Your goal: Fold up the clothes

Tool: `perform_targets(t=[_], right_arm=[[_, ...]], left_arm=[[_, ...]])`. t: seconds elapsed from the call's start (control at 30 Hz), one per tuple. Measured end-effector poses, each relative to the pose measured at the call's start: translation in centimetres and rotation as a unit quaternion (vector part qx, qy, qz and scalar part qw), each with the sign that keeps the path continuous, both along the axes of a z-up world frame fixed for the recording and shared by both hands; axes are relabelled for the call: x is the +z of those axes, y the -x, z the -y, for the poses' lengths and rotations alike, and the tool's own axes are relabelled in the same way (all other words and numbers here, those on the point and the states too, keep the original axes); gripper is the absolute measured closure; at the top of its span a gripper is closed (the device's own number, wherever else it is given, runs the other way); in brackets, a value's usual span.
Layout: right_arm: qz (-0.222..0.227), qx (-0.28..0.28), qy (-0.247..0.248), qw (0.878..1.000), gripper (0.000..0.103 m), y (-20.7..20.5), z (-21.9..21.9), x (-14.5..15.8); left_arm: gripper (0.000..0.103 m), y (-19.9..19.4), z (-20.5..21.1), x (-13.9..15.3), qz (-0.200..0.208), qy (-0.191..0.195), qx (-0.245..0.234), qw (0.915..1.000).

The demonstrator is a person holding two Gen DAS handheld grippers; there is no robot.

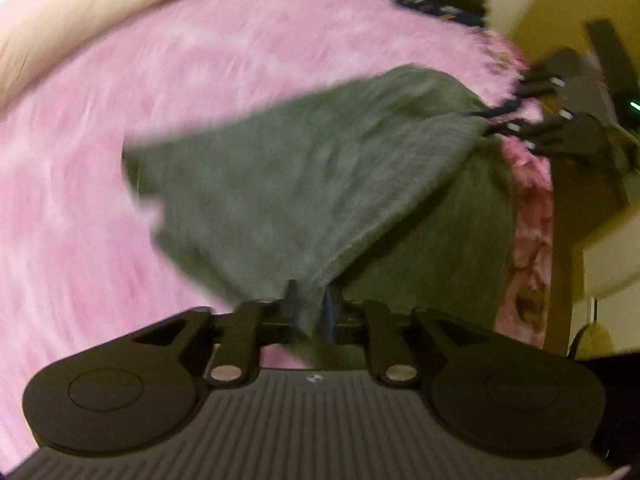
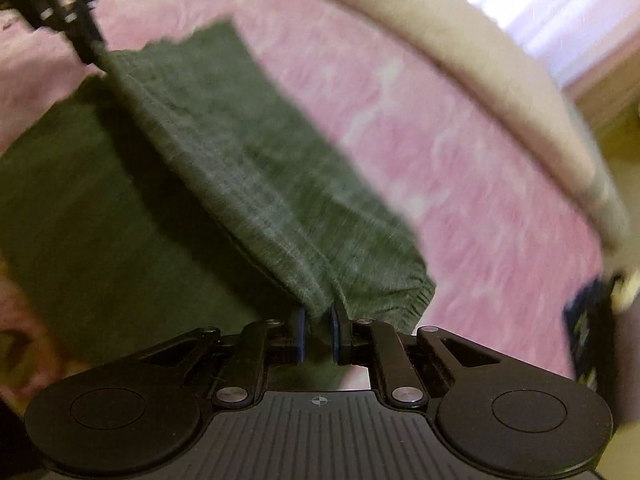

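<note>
Both my tongs pinch a grey-green knitted garment [image 1: 304, 184] above a pink fuzzy bedspread [image 1: 120, 128].

My left gripper [image 1: 311, 312] is pressed together on a bunched fold of the cloth, which stretches away to my right gripper [image 1: 504, 120], seen at the far corner. My right gripper [image 2: 318, 330] clamps the fabric near an elastic cuffed hem [image 2: 404, 300], blue pads [image 2: 300, 336] squeezing it. Part of the garment lies flat on the bedspread beneath; a cream padded edge [image 2: 480, 68] borders the bed. Both views are blurred.
</note>
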State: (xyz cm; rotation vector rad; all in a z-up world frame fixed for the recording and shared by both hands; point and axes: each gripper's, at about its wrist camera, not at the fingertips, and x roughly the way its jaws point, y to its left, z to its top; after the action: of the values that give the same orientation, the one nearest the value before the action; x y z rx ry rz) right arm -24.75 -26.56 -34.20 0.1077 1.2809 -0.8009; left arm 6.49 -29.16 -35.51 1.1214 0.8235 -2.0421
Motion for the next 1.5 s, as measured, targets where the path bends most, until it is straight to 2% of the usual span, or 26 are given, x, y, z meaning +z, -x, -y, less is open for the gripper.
perform_targets(t=[0.07,0.1,0.13,0.2,0.23,0.3,0.33,0.37,0.43,0.47,0.5,0.53,0.57,0.6,0.73,0.83,0.9,1.03,1.13,1.17,1.2,1.23,1.27,1.3,1.37,1.5], right_arm=[[0.014,-0.059,-0.023,0.998,0.093,0.3,-0.9,-0.7],[0.026,-0.095,-0.036,0.994,0.083,0.7,-1.0,-0.8],[0.042,-0.124,-0.048,0.990,0.055,1.1,-1.1,-0.7],[0.090,-0.170,-0.039,0.981,0.037,2.2,-1.6,0.0],[0.113,-0.189,-0.035,0.975,0.037,2.5,-1.8,0.6],[0.188,-0.279,-0.039,0.941,0.037,4.5,-1.4,1.4],[0.252,-0.337,-0.058,0.905,0.037,6.2,-1.0,1.1],[0.314,-0.392,-0.076,0.861,0.037,7.9,-0.5,0.8],[0.429,-0.491,-0.110,0.750,0.038,11.3,0.4,0.1],[0.468,-0.523,-0.117,0.703,0.040,12.4,0.3,-0.8],[0.504,-0.553,-0.123,0.652,0.054,13.5,0.1,-1.6],[0.538,-0.580,-0.129,0.599,0.058,14.6,0.0,-2.5],[0.554,-0.596,-0.133,0.565,0.058,15.2,-0.1,-3.2],[0.561,-0.603,-0.135,0.550,0.058,15.6,0.1,-3.6],[0.565,-0.603,-0.140,0.545,0.058,15.6,1.3,-4.6],[0.561,-0.603,-0.144,0.549,0.058,15.6,2.3,-5.6],[0.561,-0.601,-0.143,0.551,0.058,15.4,3.1,-6.2],[0.559,-0.589,-0.147,0.564,0.058,15.1,4.2,-6.6],[0.555,-0.584,-0.148,0.574,0.059,15.0,5.2,-6.8],[0.552,-0.582,-0.148,0.578,0.065,15.1,5.2,-6.7],[0.550,-0.580,-0.148,0.582,0.083,15.2,5.2,-6.7],[0.546,-0.579,-0.148,0.587,0.085,15.2,5.4,-6.6],[0.546,-0.575,-0.143,0.592,0.090,15.3,5.3,-6.2],[0.545,-0.571,-0.138,0.598,0.094,15.4,5.3,-5.9],[0.544,-0.563,-0.128,0.609,0.095,15.6,5.3,-5.1],[0.564,-0.545,-0.122,0.609,0.096,16.4,3.7,-3.3]], left_arm=[[0.088,-1.1,-1.3,-0.6,-0.010,-0.025,0.059,0.9979],[0.087,-1.8,-2.0,-0.8,-0.021,-0.040,0.094,0.9945],[0.084,-2.6,-2.6,-1.0,-0.032,-0.054,0.129,0.9896],[0.080,-3.8,-3.2,-1.2,-0.081,-0.092,0.194,0.9734],[0.079,-4.3,-3.3,-1.3,-0.100,-0.105,0.223,0.9641],[0.077,-4.9,-3.5,-1.9,-0.137,-0.127,0.286,0.9397],[0.077,-5.1,-3.6,-2.3,-0.160,-0.137,0.319,0.9241],[0.077,-5.2,-3.7,-2.7,-0.183,-0.146,0.351,0.9067],[0.075,-5.6,-3.9,-3.5,-0.227,-0.164,0.413,0.8667],[0.073,-5.8,-4.0,-3.9,-0.249,-0.172,0.442,0.8443],[0.072,-6.1,-4.4,-4.3,-0.272,-0.178,0.466,0.8232],[0.072,-6.4,-4.7,-4.7,-0.294,-0.183,0.488,0.8009],[0.072,-6.5,-5.0,-5.0,-0.311,-0.188,0.506,0.7825],[0.072,-6.5,-5.2,-5.2,-0.318,-0.191,0.518,0.7709],[0.069,-6.5,-6.0,-6.2,-0.348,-0.202,0.559,0.7248],[0.068,-6.6,-6.6,-7.4,-0.370,-0.214,0.586,0.6885],[0.068,-6.6,-6.7,-8.1,-0.371,-0.212,0.601,0.6756],[0.068,-6.8,-6.5,-8.5,-0.369,-0.203,0.614,0.6681],[0.072,-6.8,-6.4,-8.5,-0.372,-0.192,0.614,0.6693],[0.077,-6.8,-6.3,-8.5,-0.374,-0.189,0.613,0.6698],[0.085,-6.9,-6.4,-8.3,-0.378,-0.184,0.608,0.6737],[0.103,-6.9,-6.5,-8.2,-0.382,-0.178,0.602,0.6776],[0.102,-6.9,-6.5,-7.8,-0.383,-0.173,0.595,0.6844],[0.102,-6.9,-6.6,-7.2,-0.385,-0.161,0.587,0.6935],[0.103,-6.9,-7.2,-5.4,-0.381,-0.129,0.567,0.7188],[0.103,-6.7,-9.3,-2.0,-0.364,-0.071,0.524,0.7666]])
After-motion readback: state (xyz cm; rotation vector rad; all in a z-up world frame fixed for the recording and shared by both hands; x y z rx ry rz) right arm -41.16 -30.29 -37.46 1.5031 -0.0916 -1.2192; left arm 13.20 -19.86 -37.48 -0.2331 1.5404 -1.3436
